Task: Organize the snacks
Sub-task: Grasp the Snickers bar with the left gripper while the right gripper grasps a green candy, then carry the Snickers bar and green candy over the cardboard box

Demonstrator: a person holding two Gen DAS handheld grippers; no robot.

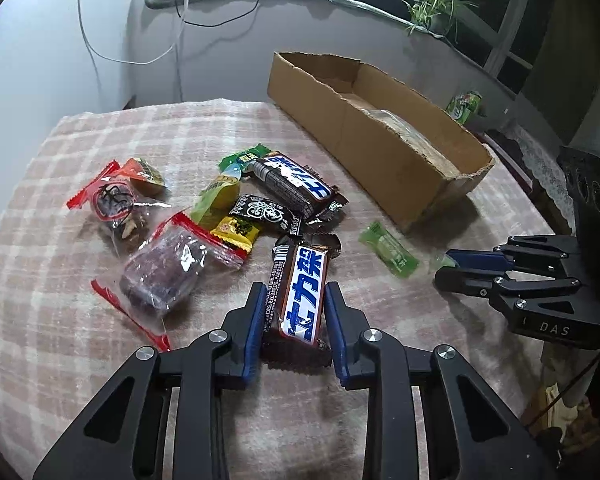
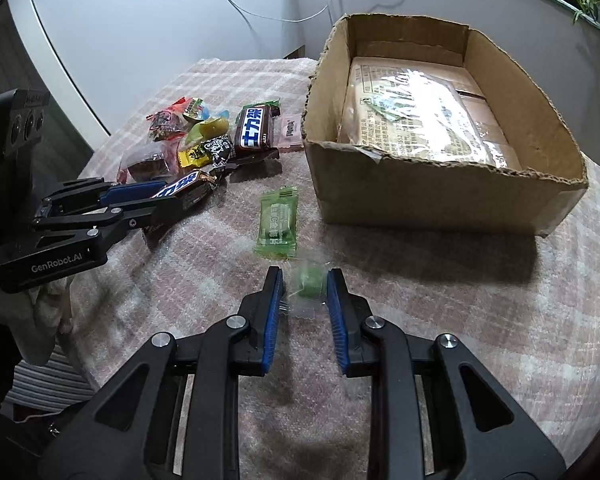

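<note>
Two chocolate bars: one (image 1: 300,292) clamped between the left gripper's (image 1: 296,300) pads on the cloth (image 1: 60,280), one (image 1: 296,184) in the snack pile. Two green sweets: one (image 2: 309,282) pinched in the right gripper (image 2: 305,286), its wrapper blurred; one (image 2: 278,222) flat just beyond. One box (image 2: 420,196) holding a packet (image 2: 420,120), print unreadable.

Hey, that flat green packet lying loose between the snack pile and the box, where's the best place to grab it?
Probably across the narrow middle of the flat green packet, coming from above. It lies flat on the blanket with its long sides free, apart from the cardboard box; the crimped ends look floppy.
</note>
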